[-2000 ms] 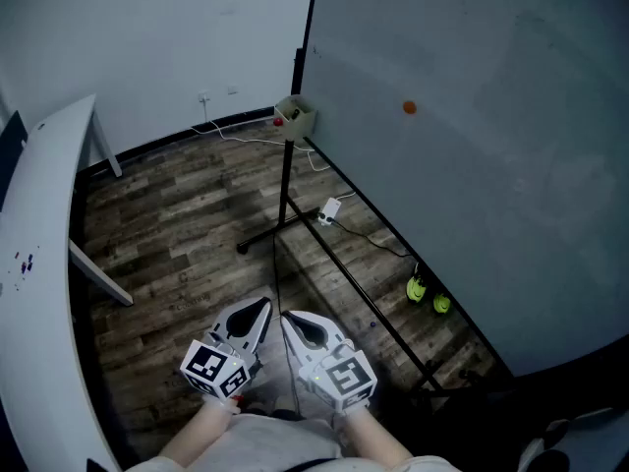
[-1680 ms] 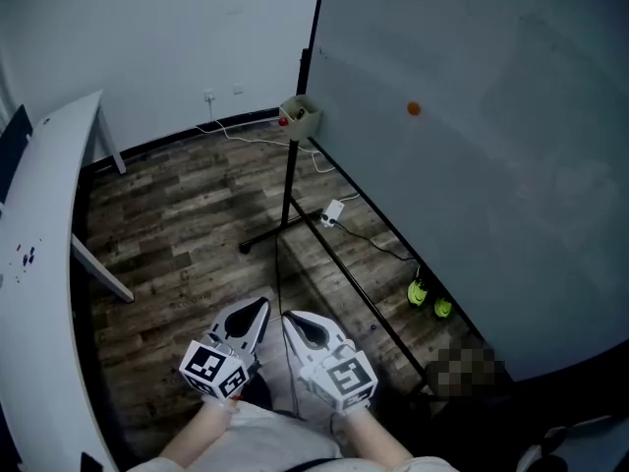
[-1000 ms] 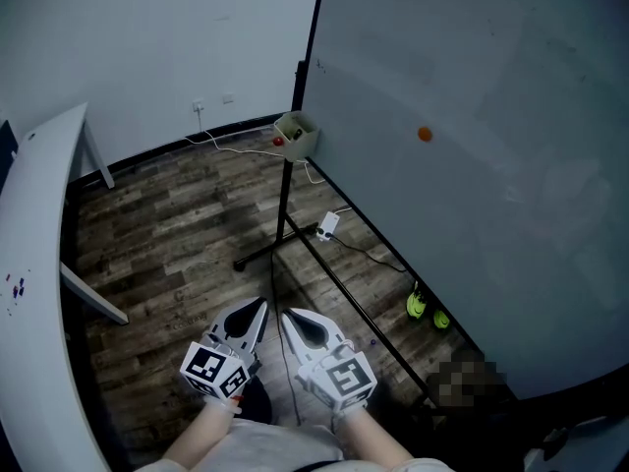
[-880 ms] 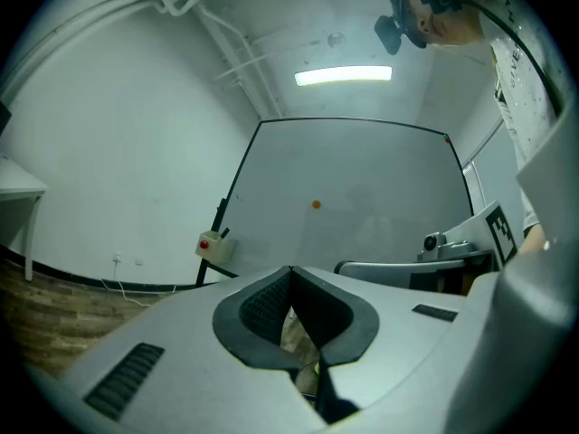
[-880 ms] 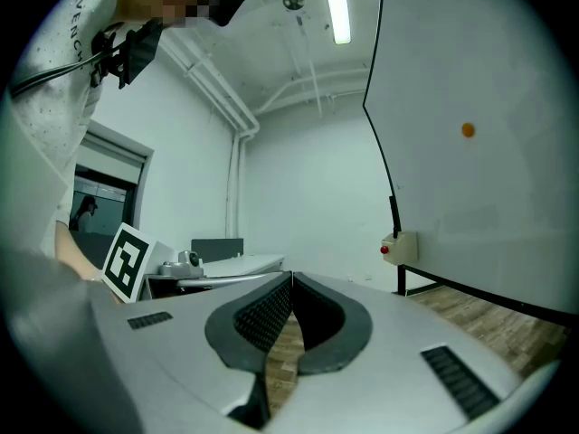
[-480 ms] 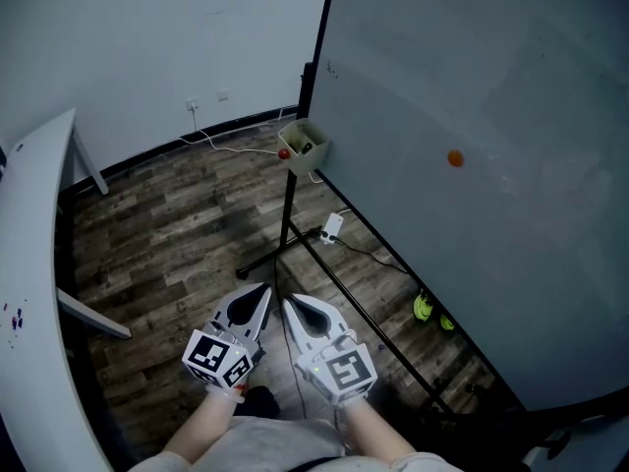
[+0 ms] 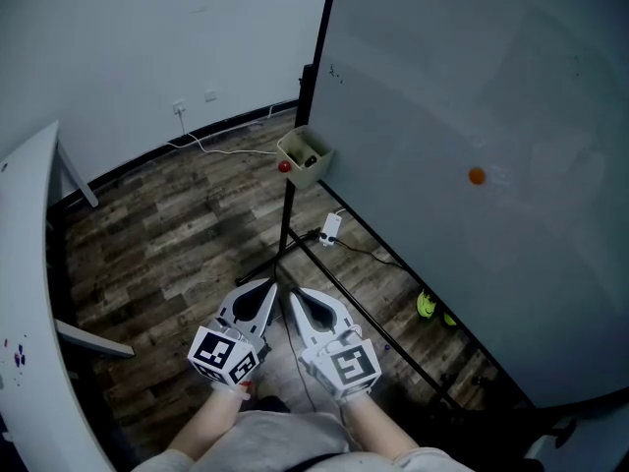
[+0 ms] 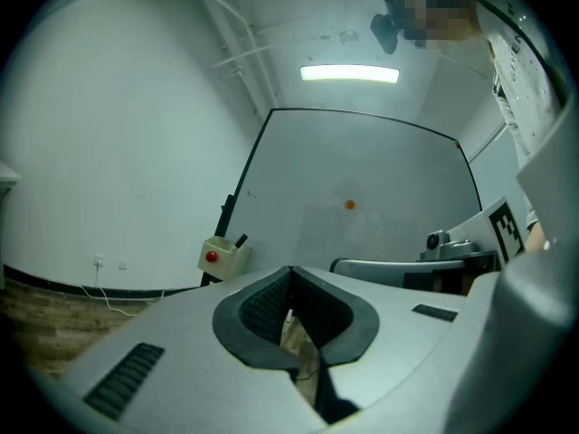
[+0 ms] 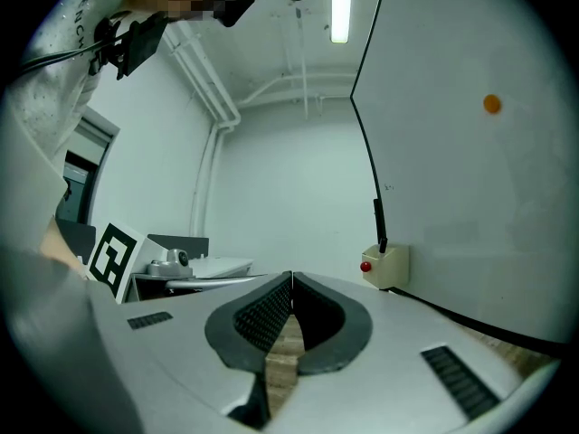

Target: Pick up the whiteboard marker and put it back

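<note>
A large whiteboard [image 7: 472,116] on a black stand fills the right of the head view. A cream holder box [image 7: 306,155] hangs at its left edge, with a red knob [image 7: 284,166] on its side and a dark marker [image 7: 310,160] inside. In the left gripper view the marker [image 8: 241,240] sticks up out of the box [image 8: 222,255]. My left gripper [image 7: 261,295] and right gripper [image 7: 298,299] are held side by side low in front of me, well short of the box. Both are shut with nothing between the jaws [image 8: 290,269] [image 9: 291,278].
An orange magnet [image 7: 477,176] sticks to the board. The stand's black foot bars [image 7: 344,288] cross the wood floor, with a white plug and cable [image 7: 328,228] and two green things [image 7: 429,307] beside them. A white table edge [image 7: 29,264] curves along the left.
The view has moved closer to the whiteboard, so the holder box sits nearer and lower in the picture. Both grippers stay shut, side by side.
</note>
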Demonstrator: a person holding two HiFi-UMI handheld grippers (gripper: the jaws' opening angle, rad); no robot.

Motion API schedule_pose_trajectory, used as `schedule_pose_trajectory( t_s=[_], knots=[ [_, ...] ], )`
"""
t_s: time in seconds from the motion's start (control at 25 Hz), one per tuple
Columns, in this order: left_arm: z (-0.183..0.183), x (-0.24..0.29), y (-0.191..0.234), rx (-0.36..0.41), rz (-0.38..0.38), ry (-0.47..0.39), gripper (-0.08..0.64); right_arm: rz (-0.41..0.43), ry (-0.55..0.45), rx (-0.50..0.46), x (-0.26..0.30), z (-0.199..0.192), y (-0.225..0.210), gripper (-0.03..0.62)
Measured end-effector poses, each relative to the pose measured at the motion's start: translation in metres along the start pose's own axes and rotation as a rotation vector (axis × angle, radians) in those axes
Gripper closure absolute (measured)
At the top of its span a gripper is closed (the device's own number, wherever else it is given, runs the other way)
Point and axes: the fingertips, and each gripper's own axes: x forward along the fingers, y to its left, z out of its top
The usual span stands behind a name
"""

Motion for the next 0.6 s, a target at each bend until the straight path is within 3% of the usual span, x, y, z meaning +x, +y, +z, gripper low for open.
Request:
schedule_pose_trajectory(
  t_s=[0.2,0.6],
  knots=[
    [-0.002,0.01,0.023,-0.016,-0.017,0.003,0.545,-0.048,0.074,-0.002,0.023,-0.004,-0.01,0.572],
    [-0.007,0.02,0.052,-0.047,-0.003,0.009,0.545,-0.027,0.077,0.02,0.046,-0.017,-0.021,0.572]
  ],
)
